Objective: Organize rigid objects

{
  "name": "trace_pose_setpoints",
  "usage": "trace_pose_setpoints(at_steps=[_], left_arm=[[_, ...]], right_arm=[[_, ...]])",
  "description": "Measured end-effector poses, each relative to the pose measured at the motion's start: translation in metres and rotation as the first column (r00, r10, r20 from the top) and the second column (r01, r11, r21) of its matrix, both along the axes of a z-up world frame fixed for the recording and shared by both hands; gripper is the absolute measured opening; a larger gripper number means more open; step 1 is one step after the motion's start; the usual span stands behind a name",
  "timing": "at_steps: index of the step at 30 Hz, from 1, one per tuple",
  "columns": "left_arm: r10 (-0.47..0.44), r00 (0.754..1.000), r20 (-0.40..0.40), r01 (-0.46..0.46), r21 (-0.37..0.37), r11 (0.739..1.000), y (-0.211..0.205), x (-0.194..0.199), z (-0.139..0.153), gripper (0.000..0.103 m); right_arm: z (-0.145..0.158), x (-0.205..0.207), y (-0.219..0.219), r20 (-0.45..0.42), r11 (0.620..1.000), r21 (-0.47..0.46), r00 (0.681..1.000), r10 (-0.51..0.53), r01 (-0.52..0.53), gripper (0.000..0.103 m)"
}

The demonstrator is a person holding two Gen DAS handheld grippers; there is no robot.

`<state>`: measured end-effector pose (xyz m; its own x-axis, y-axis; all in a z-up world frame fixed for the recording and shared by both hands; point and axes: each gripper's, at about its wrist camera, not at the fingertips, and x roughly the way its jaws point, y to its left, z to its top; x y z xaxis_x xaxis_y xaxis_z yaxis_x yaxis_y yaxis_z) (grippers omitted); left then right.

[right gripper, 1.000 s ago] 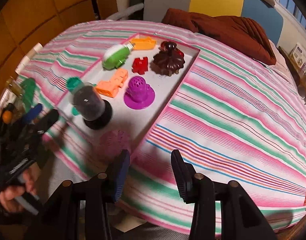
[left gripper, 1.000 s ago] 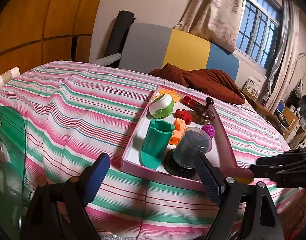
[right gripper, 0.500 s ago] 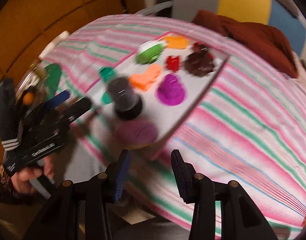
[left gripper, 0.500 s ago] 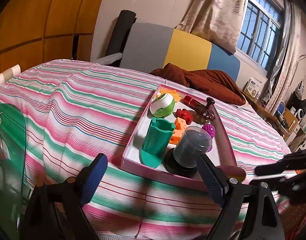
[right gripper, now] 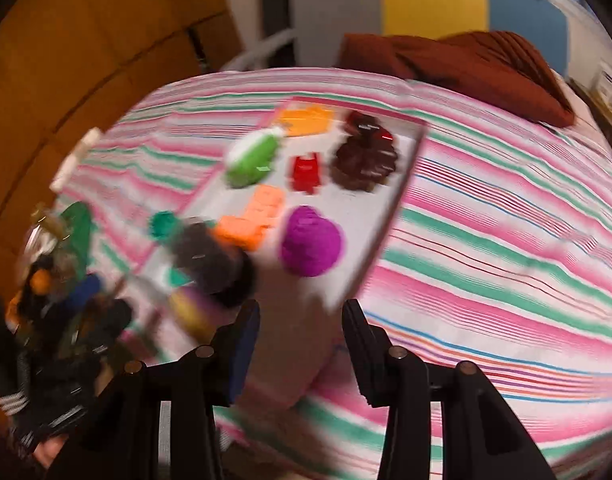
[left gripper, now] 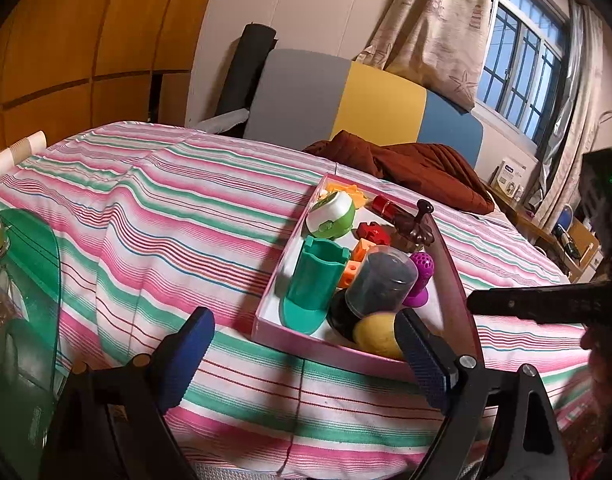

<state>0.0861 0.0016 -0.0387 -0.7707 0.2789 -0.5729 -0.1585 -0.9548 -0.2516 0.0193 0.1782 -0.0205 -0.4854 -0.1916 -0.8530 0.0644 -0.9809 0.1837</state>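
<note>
Room: striped bedspread (left gripper: 177, 200) in pink, green, white covers the bed. Far side: headboard (left gripper: 346, 100) in grey, yellow, blue panels, brown blanket (left gripper: 418, 164) heaped against it. Orange wood panelling (left gripper: 85, 40) left. Barred window (left gripper: 522, 76) far right, daylight outside, beige curtain (left gripper: 430, 36) beside it. Cluttered desk (left gripper: 562, 236) right.

One pink tray (left gripper: 265, 322) holding perhaps ten toys (left gripper: 316, 280), two tongs (left gripper: 306, 356)
</note>
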Motion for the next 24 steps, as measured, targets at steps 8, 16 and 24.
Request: trace_pose_setpoints(at_steps=[8,16,24], left_arm=[[0.063,0.998,0.000,-0.063,-0.005,0.998,-0.012,0.000,0.002,0.093],[0.063,0.998,0.016,-0.063,0.007,0.998,-0.013,-0.001,0.001,0.093],[0.016,1.000,-0.022,-0.017,-0.026,1.000,0.001,-0.006,0.020,0.103]], right_arm=[[-0.021,-0.021,-0.051,0.073,0.990,0.069,0.990,0.121,-0.126,0.043],[-0.029,-0.032,-0.039,0.078,0.987,0.145,0.995,0.065,-0.076,0.048],[-0.002,-0.015,-0.014,0.017,0.995,0.101,1.000,-0.012,0.010,0.046]])
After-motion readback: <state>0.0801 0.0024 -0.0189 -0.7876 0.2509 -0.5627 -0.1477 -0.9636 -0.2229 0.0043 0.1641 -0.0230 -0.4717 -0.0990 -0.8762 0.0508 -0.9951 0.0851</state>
